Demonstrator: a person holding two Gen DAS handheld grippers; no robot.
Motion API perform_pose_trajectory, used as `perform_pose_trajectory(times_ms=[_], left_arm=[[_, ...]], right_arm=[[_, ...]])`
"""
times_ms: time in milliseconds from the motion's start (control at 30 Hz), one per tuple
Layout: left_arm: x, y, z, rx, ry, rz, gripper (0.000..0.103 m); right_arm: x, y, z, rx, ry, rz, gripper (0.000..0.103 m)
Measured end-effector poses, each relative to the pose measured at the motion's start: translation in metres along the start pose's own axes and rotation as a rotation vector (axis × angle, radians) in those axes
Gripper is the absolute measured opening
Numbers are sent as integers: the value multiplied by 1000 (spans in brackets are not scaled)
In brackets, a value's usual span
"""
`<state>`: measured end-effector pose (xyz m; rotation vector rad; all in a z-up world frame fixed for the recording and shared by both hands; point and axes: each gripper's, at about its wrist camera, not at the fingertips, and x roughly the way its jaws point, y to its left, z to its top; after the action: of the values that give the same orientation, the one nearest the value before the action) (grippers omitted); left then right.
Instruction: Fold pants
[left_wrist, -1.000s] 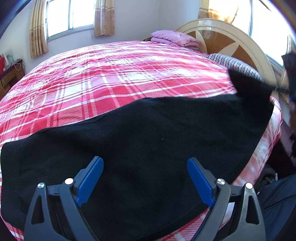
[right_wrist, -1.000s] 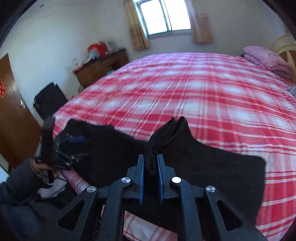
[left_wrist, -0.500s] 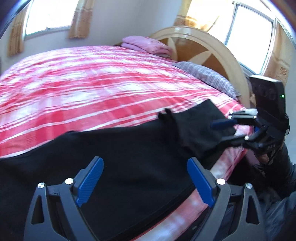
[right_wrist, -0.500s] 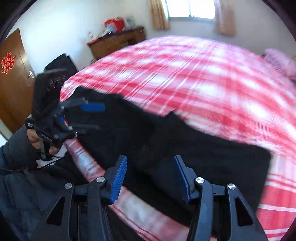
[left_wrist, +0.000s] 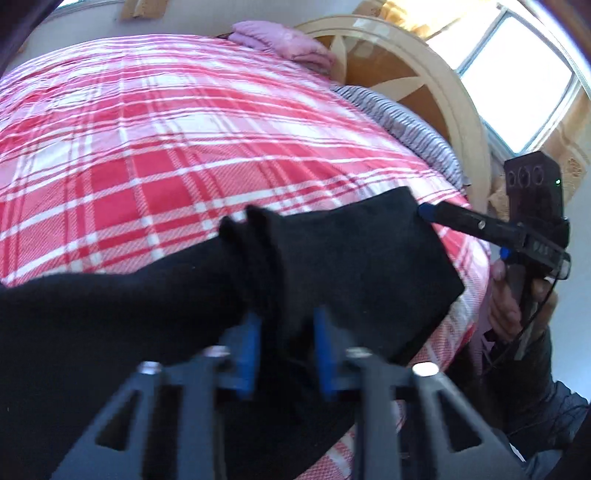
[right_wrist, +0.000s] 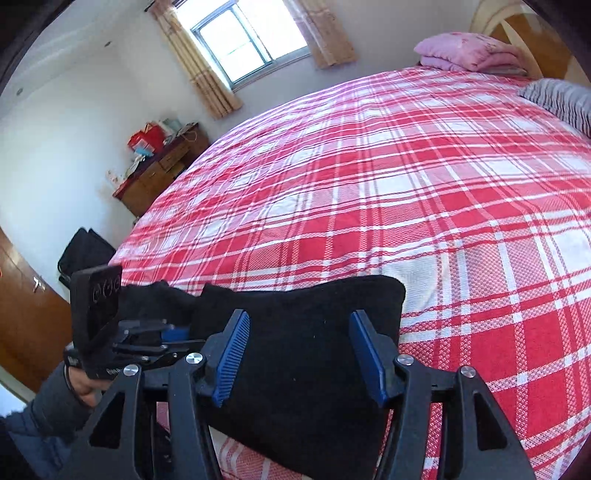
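Black pants (left_wrist: 351, 258) lie along the near edge of a red plaid bed, with a bunched ridge of cloth rising in the middle. My left gripper (left_wrist: 284, 354) is shut on that raised fold of the pants. In the right wrist view the pants (right_wrist: 314, 369) lie flat under my right gripper (right_wrist: 301, 358), which is open and empty above the cloth. The right gripper (left_wrist: 480, 225) also shows in the left wrist view at the pants' right end. The left gripper (right_wrist: 162, 336) shows at the left of the right wrist view.
The red plaid bedspread (right_wrist: 406, 184) stretches away behind the pants. A folded pink blanket (right_wrist: 469, 51) and a striped pillow (left_wrist: 410, 125) lie by the wooden headboard (left_wrist: 424, 81). A wooden desk (right_wrist: 162, 170) and a black bag (right_wrist: 85, 251) stand beyond the bed.
My right gripper opened and let go of the fold. My left gripper moved right along the pants and closed on the raised fold.
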<state>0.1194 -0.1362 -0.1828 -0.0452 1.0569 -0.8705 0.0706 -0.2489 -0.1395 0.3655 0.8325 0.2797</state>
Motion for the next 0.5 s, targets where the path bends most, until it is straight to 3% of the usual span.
perform_pose_trajectory(times_ms=[67,233,433,500], left_arm=[[-8,3,-4,-22,-20,-14,13],[-36,14,-14,-103,-65,-35,13],[-22,31,-17,-170,-50,-45,14],[-20,28,-19,-150,-52,-43,12]], right_arm=[[-2,-4,0,18,-10,9,59],[-7,-3,-1,35,-37,2,59],[5,3,-6,14,-6,-14,59],[7,4,-8,5,-2,-22,59]])
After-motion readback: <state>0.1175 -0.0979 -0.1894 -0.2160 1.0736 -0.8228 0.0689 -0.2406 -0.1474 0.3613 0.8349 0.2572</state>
